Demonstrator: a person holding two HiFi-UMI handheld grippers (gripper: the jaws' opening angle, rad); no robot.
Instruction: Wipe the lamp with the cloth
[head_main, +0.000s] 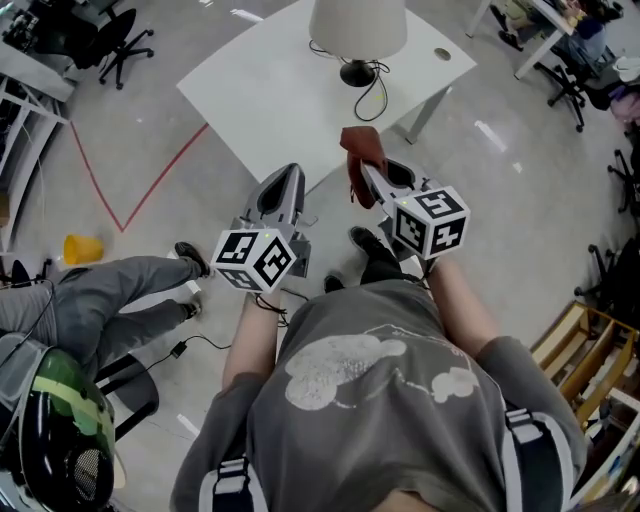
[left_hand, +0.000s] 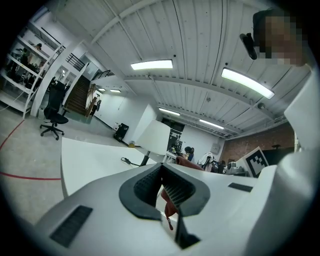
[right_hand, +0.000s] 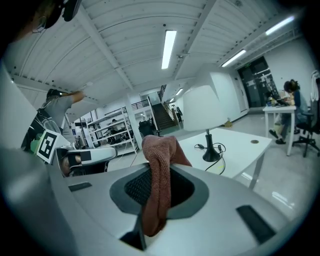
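Observation:
A white-shaded lamp (head_main: 357, 28) with a black base (head_main: 357, 72) and a coiled cord stands on the white table (head_main: 270, 95) ahead of me; it also shows in the right gripper view (right_hand: 205, 107) and the left gripper view (left_hand: 155, 137). My right gripper (head_main: 368, 170) is shut on a reddish-brown cloth (head_main: 360, 152), which drapes over its jaws (right_hand: 157, 185) in the right gripper view. It is held in the air short of the table's near corner. My left gripper (head_main: 285, 185) hovers beside it, shut and holding nothing.
A seated person's legs (head_main: 110, 290) and a helmet (head_main: 60, 430) are at my left. A yellow object (head_main: 82, 248) lies on the floor by red tape lines. Office chairs (head_main: 120, 45) and desks ring the room. Wooden frames (head_main: 590, 350) stand at right.

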